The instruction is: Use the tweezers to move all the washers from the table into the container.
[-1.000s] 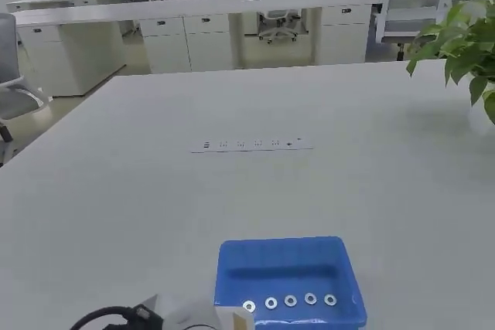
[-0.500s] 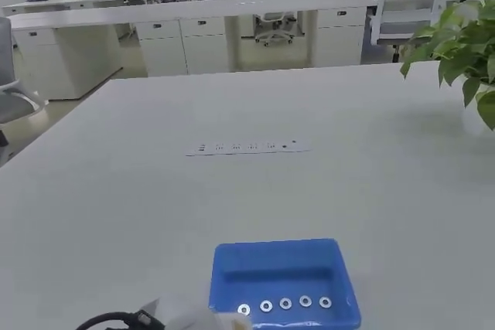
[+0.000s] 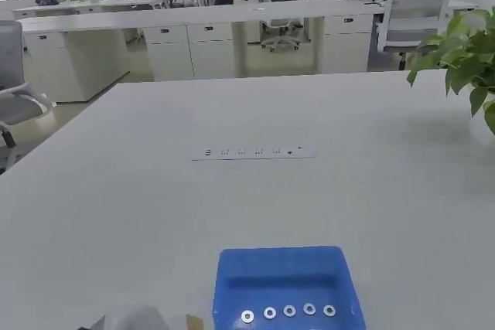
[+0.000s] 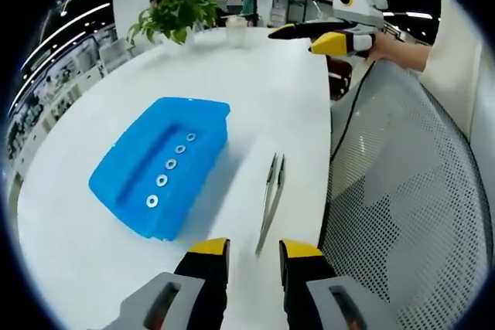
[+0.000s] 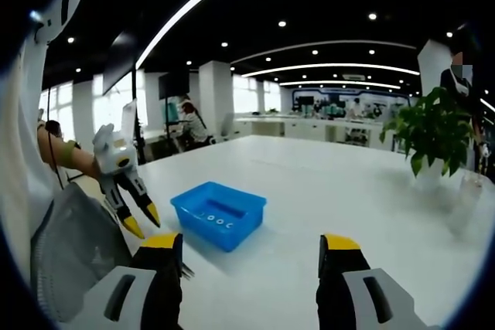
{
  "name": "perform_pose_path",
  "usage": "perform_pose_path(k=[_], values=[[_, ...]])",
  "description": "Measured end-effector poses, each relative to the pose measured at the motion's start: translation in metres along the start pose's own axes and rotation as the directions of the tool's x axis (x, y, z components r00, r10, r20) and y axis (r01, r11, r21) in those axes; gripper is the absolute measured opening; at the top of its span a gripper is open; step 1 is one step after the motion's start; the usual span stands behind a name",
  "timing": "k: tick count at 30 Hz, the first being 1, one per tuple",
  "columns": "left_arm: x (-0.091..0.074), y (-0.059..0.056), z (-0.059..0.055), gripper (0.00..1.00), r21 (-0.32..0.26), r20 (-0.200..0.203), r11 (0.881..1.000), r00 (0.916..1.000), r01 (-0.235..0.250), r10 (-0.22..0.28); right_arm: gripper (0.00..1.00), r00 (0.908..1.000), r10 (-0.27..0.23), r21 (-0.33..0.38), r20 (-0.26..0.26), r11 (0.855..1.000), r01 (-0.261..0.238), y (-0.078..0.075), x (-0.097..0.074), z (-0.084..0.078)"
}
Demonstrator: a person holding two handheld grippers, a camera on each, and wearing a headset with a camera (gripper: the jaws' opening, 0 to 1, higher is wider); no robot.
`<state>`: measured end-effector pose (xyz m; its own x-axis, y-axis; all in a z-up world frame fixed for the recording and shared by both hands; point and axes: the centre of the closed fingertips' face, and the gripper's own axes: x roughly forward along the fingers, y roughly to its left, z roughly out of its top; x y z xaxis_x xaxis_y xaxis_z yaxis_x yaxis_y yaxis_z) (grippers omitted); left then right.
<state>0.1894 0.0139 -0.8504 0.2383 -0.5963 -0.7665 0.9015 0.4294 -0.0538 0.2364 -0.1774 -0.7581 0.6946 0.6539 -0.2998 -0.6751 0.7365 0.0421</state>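
A blue container [image 3: 283, 267] stands near the table's front edge, and several washers [image 3: 289, 311] lie in a row inside it. The container [image 4: 124, 191] and washers [image 4: 170, 165] also appear in the left gripper view. Metal tweezers [image 4: 271, 197] lie flat on the table beside the container, just ahead of my left gripper [image 4: 254, 251], which is open and holds nothing. My right gripper [image 5: 250, 243] is open and raised above the table, facing the container [image 5: 219, 222]. The left gripper [image 5: 144, 222] hangs to that container's left. The right gripper [image 4: 290, 40] shows far off, held in a hand.
A flush power strip [image 3: 253, 152] sits mid-table. A potted plant [image 3: 464, 52] stands at the right edge. A mesh chair back [image 4: 410, 214] is close beside the left gripper. Desks and people fill the room behind. A gripper's white body [image 3: 131, 320] pokes in at the bottom left.
The head camera has shifted a little. The gripper's body at the bottom left has sunk lower in the picture. The container and washers have stayed put.
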Motion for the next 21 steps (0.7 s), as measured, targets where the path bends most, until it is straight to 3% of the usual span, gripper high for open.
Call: perform_pose_path(k=[3, 5, 7, 9, 12, 14, 16, 21], values=[[-0.009, 0.005, 0.007, 0.33, -0.044, 0.063, 0.998, 0.9970, -0.041, 0.044, 0.70, 0.9999, -0.014, -0.014, 0.002, 1.000, 0.014, -0.002, -0.001, 0.001], [-0.018, 0.010, 0.014, 0.37, -0.080, 0.120, 0.994, 0.9887, -0.080, 0.089, 0.72, 0.9998, -0.021, -0.019, 0.004, 1.000, 0.021, -0.003, -0.001, 0.001], [-0.026, 0.015, 0.022, 0.42, -0.115, 0.180, 0.987, 0.9752, -0.109, 0.128, 0.73, 0.9998, -0.022, -0.017, 0.004, 1.000, 0.022, -0.003, -0.001, 0.001], [-0.036, 0.020, 0.029, 0.46, -0.144, 0.234, 0.979, 0.9564, -0.143, 0.175, 0.73, 0.9997, -0.022, -0.016, 0.004, 1.000, 0.022, -0.003, -0.001, 0.001], [-0.049, 0.025, 0.038, 0.52, -0.213, 0.314, 0.963, 0.9212, -0.168, 0.230, 0.73, 0.9997, -0.024, -0.018, 0.005, 1.000, 0.024, -0.004, -0.001, 0.001], [-0.059, 0.028, 0.046, 0.59, -0.264, 0.381, 0.949, 0.8852, -0.172, 0.267, 0.73, 0.9997, -0.023, -0.018, 0.003, 1.000, 0.023, -0.004, -0.001, 0.001], [-0.070, 0.032, 0.051, 0.66, -0.324, 0.435, 0.929, 0.8440, -0.178, 0.313, 0.73, 0.9997, -0.022, -0.020, 0.002, 1.000, 0.022, -0.003, 0.000, 0.001], [-0.086, 0.037, 0.051, 0.80, -0.370, 0.479, 0.901, 0.7850, -0.226, 0.393, 0.74, 0.9998, -0.021, -0.030, -0.002, 0.999, 0.021, -0.003, 0.000, 0.001]])
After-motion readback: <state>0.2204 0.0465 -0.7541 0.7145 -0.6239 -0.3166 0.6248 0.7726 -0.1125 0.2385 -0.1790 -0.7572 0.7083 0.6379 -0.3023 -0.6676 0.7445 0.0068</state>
